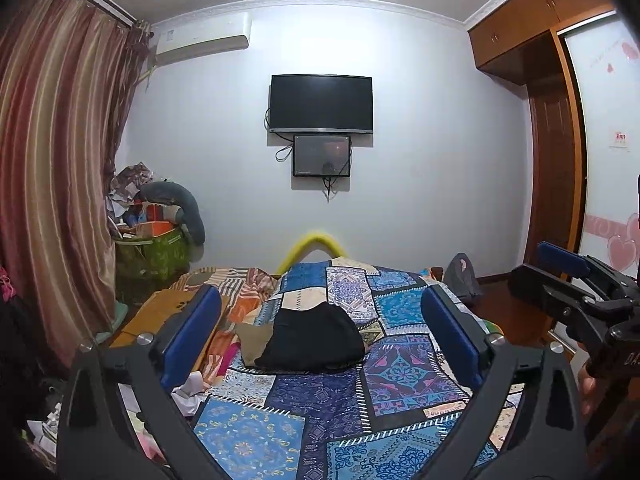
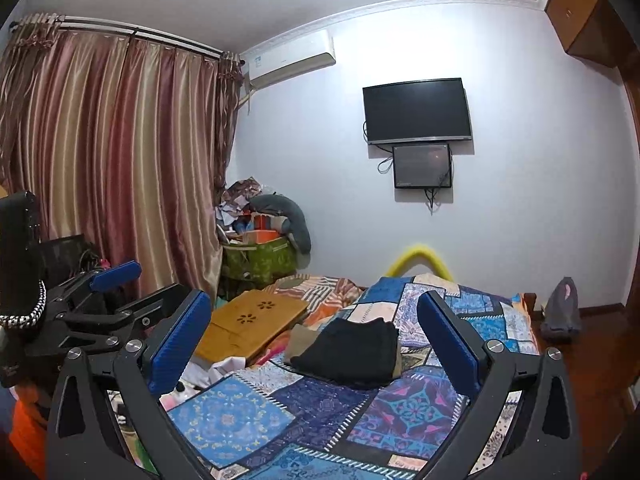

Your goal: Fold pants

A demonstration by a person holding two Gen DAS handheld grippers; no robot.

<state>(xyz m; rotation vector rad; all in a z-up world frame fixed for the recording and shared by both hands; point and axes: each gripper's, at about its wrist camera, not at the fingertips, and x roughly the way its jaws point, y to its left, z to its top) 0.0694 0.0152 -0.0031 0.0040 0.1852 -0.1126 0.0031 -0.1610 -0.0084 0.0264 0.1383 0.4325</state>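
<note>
Your left claw [image 1: 320, 328] is spread wide, its two blue pads standing at the left and right of the lower frame with nothing between them but the bed below. Your right claw [image 2: 314, 328] is likewise released and empty; in the left wrist view it shows at the right edge, and your left claw appears at the left edge of the right wrist view. Both hang above the bed, apart from the cloth.

The pants [image 1: 312, 340] are black and lie folded in a compact bundle just below the middle of the frame, resting on the blue patchwork bedspread [image 1: 392, 364]. A tan garment [image 1: 252, 340] lies partly beneath them, sticking out on their left side. In the right wrist view the pants [image 2: 352, 354] sit at centre, with a wooden lap tray [image 2: 248, 324] to their left on the bed.

On the far wall hangs a dark television [image 1: 321, 103], a smaller screen [image 1: 322, 156] just under it.
</note>
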